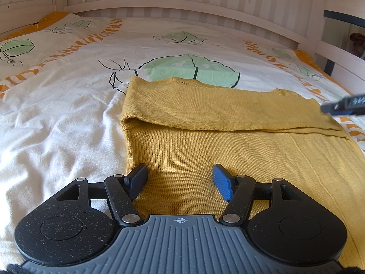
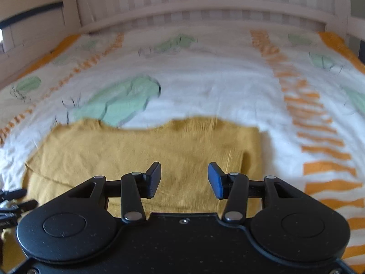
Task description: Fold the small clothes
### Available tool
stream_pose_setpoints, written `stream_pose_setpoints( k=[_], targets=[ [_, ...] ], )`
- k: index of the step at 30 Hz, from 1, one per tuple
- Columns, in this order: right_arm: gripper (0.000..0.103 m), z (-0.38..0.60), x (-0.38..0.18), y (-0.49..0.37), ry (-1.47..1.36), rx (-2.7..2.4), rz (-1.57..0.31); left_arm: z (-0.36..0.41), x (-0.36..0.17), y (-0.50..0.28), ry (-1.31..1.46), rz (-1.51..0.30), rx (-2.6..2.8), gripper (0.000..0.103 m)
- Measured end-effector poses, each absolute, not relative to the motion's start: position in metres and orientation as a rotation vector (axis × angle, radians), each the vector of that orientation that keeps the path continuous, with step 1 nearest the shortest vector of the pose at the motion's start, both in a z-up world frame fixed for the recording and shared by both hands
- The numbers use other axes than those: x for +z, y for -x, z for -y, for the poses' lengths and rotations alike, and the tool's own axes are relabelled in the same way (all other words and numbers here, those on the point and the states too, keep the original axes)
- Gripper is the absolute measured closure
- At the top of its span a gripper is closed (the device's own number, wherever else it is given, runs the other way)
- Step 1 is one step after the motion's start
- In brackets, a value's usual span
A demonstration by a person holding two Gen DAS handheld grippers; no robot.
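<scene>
A mustard-yellow knitted garment lies flat on the bed, its far part folded over toward me as a long band across the top. My left gripper hovers over its near left part, open, with nothing between the fingers. In the right wrist view the same garment fills the lower middle, blurred. My right gripper stands open above its right half, holding nothing. A fingertip of the right gripper pokes in at the right edge of the left wrist view. Part of the left gripper shows at the lower left.
The bed cover is white with green leaf prints and orange stripes, wrinkled to the left of the garment. A pale wooden slatted headboard runs along the far side, with a side rail at the right.
</scene>
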State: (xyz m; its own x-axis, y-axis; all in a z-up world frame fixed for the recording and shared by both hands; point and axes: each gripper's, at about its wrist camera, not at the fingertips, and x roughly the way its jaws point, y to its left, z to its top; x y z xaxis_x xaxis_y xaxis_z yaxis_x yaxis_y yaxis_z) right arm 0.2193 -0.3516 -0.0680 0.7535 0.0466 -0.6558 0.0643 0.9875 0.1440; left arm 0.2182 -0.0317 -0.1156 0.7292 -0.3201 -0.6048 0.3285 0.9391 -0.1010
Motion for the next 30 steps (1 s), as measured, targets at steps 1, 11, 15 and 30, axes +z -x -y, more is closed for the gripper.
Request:
stream_pose_setpoints(
  k=[1, 11, 15, 30],
  targets=[
    [0.048, 0.353, -0.076, -0.221, -0.174, -0.026, -0.75, 0.032, -0.115, -0.218, -0.015, -0.664, -0.357, 0.041],
    [0.035, 0.356, -0.064, -0.176, -0.197, -0.041, -0.704, 0.035, -0.111, -0.226, -0.049, -0.713, -0.379, 0.033],
    [0.026, 0.361, -0.053, -0.138, -0.198, -0.052, -0.701, 0.034, -0.103, -0.224, -0.084, -0.787, -0.4, 0.029],
    [0.017, 0.381, -0.072, -0.004, -0.408, -0.125, -0.878, -0.025, -0.088, -0.122, -0.003, -0.913, -0.403, 0.027]
  ],
)
